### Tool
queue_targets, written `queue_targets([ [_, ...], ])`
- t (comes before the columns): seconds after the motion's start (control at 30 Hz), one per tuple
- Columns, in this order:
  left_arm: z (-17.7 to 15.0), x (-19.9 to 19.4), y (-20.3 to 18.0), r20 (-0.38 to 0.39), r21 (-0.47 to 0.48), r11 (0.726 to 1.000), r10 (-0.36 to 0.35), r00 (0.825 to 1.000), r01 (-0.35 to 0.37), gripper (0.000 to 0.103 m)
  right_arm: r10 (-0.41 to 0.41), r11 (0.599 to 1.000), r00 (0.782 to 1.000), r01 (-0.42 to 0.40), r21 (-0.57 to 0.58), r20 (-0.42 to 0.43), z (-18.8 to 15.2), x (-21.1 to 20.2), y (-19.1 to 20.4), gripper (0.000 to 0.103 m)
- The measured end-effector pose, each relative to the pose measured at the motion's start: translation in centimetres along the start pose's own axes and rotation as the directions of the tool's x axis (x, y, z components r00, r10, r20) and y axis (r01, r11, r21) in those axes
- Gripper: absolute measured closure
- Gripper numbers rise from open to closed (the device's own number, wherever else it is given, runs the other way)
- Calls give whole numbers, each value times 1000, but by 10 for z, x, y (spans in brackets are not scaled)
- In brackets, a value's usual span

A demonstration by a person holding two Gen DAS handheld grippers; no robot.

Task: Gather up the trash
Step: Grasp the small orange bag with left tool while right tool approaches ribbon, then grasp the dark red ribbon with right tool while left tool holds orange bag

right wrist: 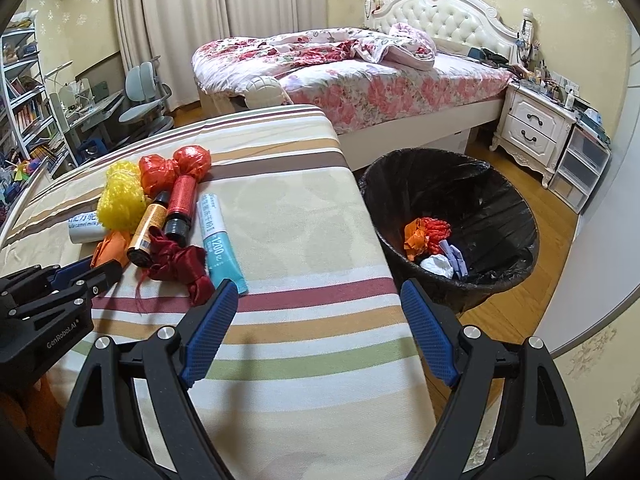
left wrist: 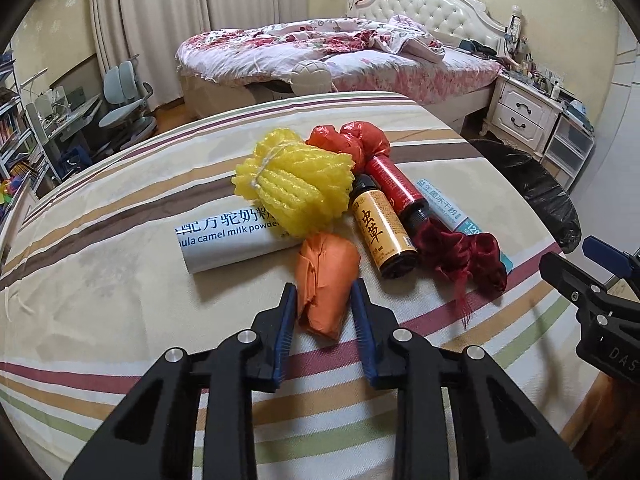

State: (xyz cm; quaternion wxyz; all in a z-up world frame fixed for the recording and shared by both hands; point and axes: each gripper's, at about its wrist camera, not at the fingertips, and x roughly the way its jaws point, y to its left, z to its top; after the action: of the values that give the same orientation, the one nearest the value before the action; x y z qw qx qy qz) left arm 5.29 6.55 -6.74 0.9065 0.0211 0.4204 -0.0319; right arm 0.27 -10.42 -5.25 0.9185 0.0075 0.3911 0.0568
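A pile of trash lies on the striped table (left wrist: 100,280): an orange paper wad (left wrist: 326,276), yellow foam net (left wrist: 292,188), white camel milk tube (left wrist: 224,244), two small bottles (left wrist: 380,228), a red plastic bag (left wrist: 352,140), dark red ribbon (left wrist: 460,260) and a teal tube (right wrist: 218,240). My left gripper (left wrist: 324,292) has its fingers on both sides of the orange wad, touching it. My right gripper (right wrist: 316,300) is wide open and empty, above the table's right edge near the black-lined bin (right wrist: 480,184), which holds several scraps (right wrist: 432,240).
A bed (right wrist: 360,72) stands behind the table, a white nightstand (right wrist: 532,124) at the right, a desk and chairs (right wrist: 140,96) at the left. Wooden floor lies around the bin.
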Motion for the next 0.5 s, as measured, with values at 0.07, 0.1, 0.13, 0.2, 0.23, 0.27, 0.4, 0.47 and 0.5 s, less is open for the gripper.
queue_targets([
  [0.07,-3,-5,0,14,1,1000,0,1000,0,74,14,1000,1000,-14,-8,1,1,-1,4,21],
  [0.1,-5,-8,1,21,0,1000,-2,1000,2,74,21,1000,1000,-21,-15,3,1,-2,7,21],
  [0.13,-7,-10,2,25,-1,1000,-1,1000,1,74,31,999,1000,-31,-23,5,2,-2,11,21],
  [0.2,-11,-14,6,32,-7,1000,12,999,-12,74,50,998,999,-50,-39,5,3,-3,20,21],
  [0.23,-11,-15,8,34,-12,1000,17,999,-17,74,58,997,998,-58,-48,3,3,-3,24,21],
  [0.27,-13,-17,12,38,-23,999,25,999,-24,74,66,996,998,-66,-57,1,3,-2,28,21],
  [0.4,-16,-24,26,56,-45,996,73,996,-71,74,98,990,995,-99,-100,-7,6,2,48,22],
  [0.47,-18,-25,36,60,-57,994,97,993,-94,74,106,986,994,-106,-125,-8,8,4,56,25],
  [0.5,-19,-25,40,58,-64,993,103,993,-99,74,107,985,994,-108,-137,-10,9,6,61,29],
])
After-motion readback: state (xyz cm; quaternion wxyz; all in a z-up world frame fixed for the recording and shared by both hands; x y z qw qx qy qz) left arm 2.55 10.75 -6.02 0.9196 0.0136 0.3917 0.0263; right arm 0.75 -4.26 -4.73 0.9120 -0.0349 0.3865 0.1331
